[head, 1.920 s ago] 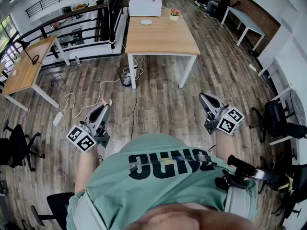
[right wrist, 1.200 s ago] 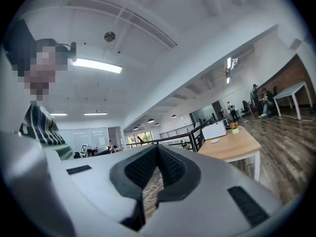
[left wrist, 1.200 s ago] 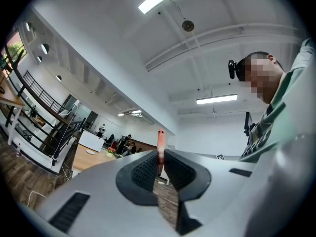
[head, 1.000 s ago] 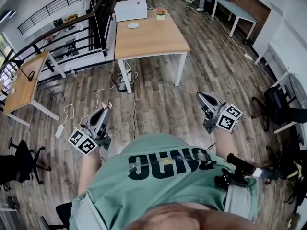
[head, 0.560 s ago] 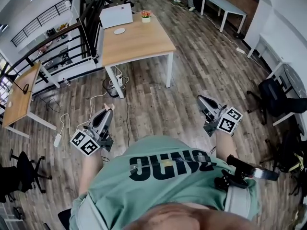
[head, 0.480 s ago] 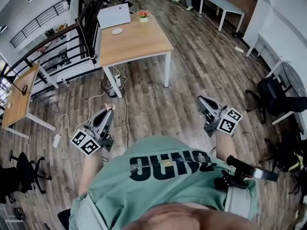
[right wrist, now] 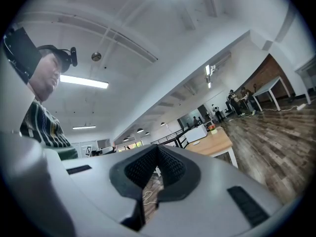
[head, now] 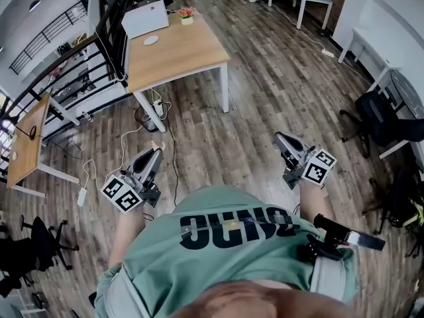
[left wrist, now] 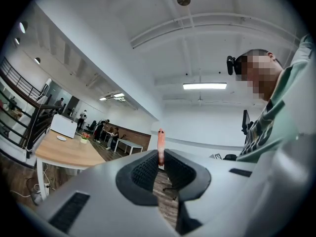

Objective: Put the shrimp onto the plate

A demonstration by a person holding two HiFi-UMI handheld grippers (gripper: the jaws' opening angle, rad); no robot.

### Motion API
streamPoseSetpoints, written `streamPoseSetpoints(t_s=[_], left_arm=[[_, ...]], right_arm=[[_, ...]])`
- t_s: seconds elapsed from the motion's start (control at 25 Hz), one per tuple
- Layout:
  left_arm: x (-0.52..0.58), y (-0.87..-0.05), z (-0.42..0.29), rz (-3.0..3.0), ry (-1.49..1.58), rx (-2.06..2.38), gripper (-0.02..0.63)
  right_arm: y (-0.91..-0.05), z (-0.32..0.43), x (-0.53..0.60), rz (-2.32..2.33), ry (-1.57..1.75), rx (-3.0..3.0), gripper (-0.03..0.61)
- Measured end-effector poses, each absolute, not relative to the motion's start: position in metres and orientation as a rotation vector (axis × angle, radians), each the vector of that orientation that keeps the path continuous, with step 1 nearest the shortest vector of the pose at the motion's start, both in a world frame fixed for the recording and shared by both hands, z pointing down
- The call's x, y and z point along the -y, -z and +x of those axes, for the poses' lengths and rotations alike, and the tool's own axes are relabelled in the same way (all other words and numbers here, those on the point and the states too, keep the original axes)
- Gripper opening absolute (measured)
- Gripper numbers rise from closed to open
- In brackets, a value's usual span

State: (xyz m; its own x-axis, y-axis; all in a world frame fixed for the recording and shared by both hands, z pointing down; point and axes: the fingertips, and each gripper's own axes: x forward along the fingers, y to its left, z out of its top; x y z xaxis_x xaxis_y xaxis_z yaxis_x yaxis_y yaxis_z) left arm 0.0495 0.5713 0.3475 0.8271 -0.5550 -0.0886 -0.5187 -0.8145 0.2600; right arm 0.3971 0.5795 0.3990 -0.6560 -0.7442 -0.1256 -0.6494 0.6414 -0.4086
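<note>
sticking up, the shrimp (left wrist: 160, 141) is pinched in the left hand-held gripper (left wrist: 159, 158); the right hand-held gripper (right wrist: 157, 151) is pressed together, empty. pickup is judged done; the plate (head: 151, 40) on the desk (head: 191, 50) lies well apart, so placing is left.

A light wooden counter (head: 185, 48) carrying a white box (head: 144, 18) and a small pot of flowers (head: 187, 14) stands on plank floor (head: 265, 91) beside a black railing (head: 109, 35), with a white power strip (head: 82, 197) and a black office chair (head: 40, 236) nearer.
</note>
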Motion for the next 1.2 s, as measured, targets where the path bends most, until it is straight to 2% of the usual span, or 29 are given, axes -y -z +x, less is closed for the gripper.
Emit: streamPoseSetpoints(t_s=[0.16, 0.36, 0.96, 1.2], left_arm=[[-0.566, -0.355, 0.038, 2.772, 0.244, 0.838, 0.038], [-0.546, -0.367, -0.008, 2.736, 0.286, 0.861, 0.037], [-0.458, -0.363, -0.243, 2.693, 0.427, 0.959, 0.037], [-0.443, -0.367, -0.320, 2.647, 0.459, 1.037, 0.038]], right_arm=[[-0.405, 0.380, -0.569, -1.099, 0.494, -2.604, 0.006], [-0.400, 0.334, -0.540, -1.081, 0.486, -2.650, 0.006], [-0.350, 0.075, -0.421, -0.948, 0.390, -2.825, 0.006], [-0.345, 0.000, -0.392, -0.893, 0.401, -2.880, 0.006]])
